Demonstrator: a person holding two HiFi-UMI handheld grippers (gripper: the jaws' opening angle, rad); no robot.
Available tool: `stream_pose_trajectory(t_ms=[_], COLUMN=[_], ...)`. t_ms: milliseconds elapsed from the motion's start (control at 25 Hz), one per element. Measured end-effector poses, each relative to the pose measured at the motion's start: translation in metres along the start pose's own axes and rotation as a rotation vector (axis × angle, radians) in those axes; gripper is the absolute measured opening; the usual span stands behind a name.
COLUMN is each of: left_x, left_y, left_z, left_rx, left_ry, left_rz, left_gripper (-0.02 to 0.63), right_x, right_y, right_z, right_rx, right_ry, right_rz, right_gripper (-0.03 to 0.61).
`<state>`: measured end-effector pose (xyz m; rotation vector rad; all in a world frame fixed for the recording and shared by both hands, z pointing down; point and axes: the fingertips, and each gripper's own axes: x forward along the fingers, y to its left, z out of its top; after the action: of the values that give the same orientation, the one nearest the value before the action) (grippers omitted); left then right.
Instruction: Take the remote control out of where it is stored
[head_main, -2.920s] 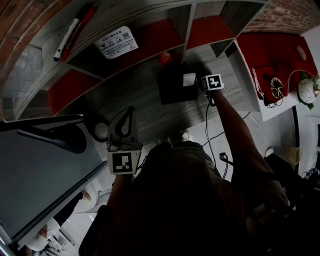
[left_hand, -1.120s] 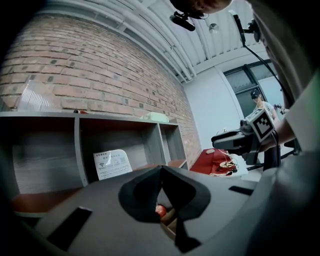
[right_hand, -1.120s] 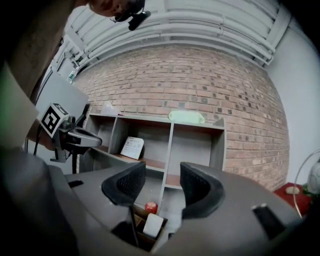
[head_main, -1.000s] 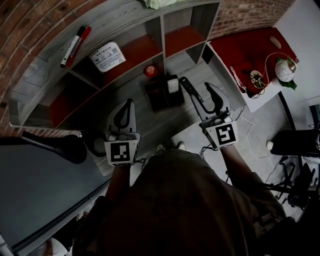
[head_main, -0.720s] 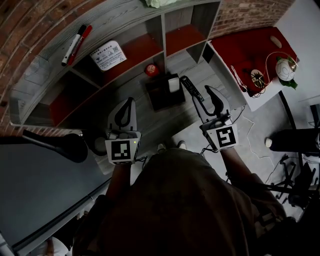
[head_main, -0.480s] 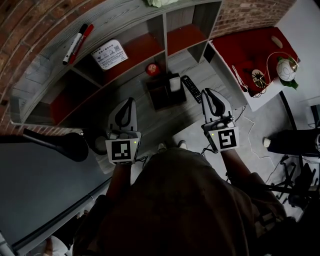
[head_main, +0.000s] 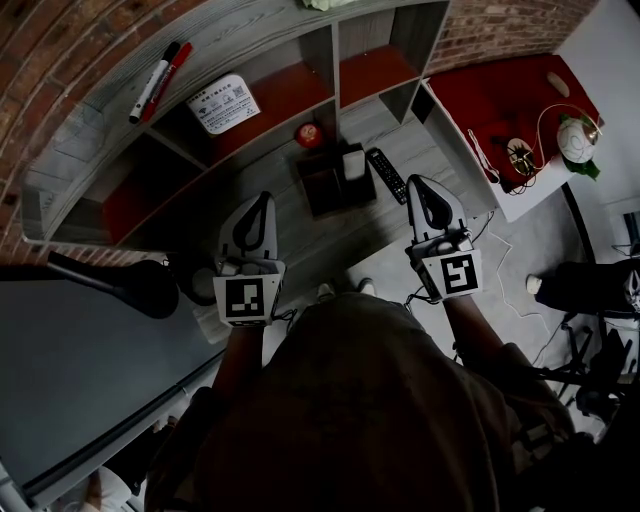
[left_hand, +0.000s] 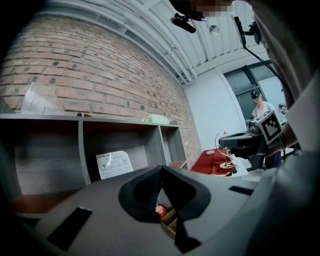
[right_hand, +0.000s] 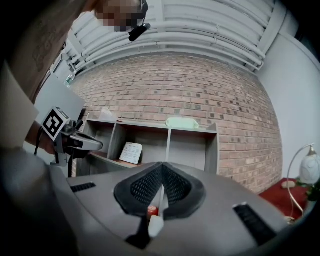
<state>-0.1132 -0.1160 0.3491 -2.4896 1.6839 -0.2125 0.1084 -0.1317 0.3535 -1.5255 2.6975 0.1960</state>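
The only print in reach is a white card (head_main: 222, 103) leaning in the shelf unit's (head_main: 200, 40) left-centre bay, upper middle of the head view. It carries a wifi symbol and a QR square, but the lines of text are too small to read (the same holds in both gripper views). Each gripper's cube bears a black-and-white square marker. Two marker pens (head_main: 152, 80), one black and one red, lie on the shelf top at upper left.

The remote control (head_main: 386, 175) is out of the dark organizer box (head_main: 322, 192). It lies flat on the grey desk (head_main: 300, 245) just right of the box, angled toward the lower right. A red ball (head_main: 309, 135) sits above the box.

The right gripper (head_main: 415, 183) sits right of centre, its tip just beside the remote's near end. Its jaws have just been closing and are now pressed together with nothing between them, as the right gripper view shows. The left gripper (head_main: 262, 200) is held left of centre, well apart from the remote, tongs likewise pressed together and empty.

Between the two grippers the desk is bare, running down to its front edge. To the remote's right the shelf's upright side panel (head_main: 425, 100) closes in, and beyond it lies a red mat (head_main: 500, 90) with small objects at the frame's upper right.
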Motion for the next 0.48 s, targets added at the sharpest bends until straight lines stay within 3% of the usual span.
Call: stream_pose_trajectory(t_ms=[120,320,480], left_x=[-0.0001,-0.0040,-0.0032], left_y=[0.0001,-0.0040,-0.0046], left_z=[0.0005,0.0095,0.0017], left_rx=[-0.004,0.060,-0.052], left_ry=[-0.002,-0.045,-0.039], left_rz=[-0.002,0.002,-0.001], left_gripper=[0.011,0.011,0.011], right_x=[0.0002,-0.0002,0.0007], right_y=[0.0014,0.0037,0.0037], right_z=[0.0024,0.0066,0.0038], right_rx=[0.006,-0.001,0.001], right_ry=[0.000,-0.004,0.007], right_rz=[0.002,0.017,0.018], right_gripper=[0.012,0.014,0.014])
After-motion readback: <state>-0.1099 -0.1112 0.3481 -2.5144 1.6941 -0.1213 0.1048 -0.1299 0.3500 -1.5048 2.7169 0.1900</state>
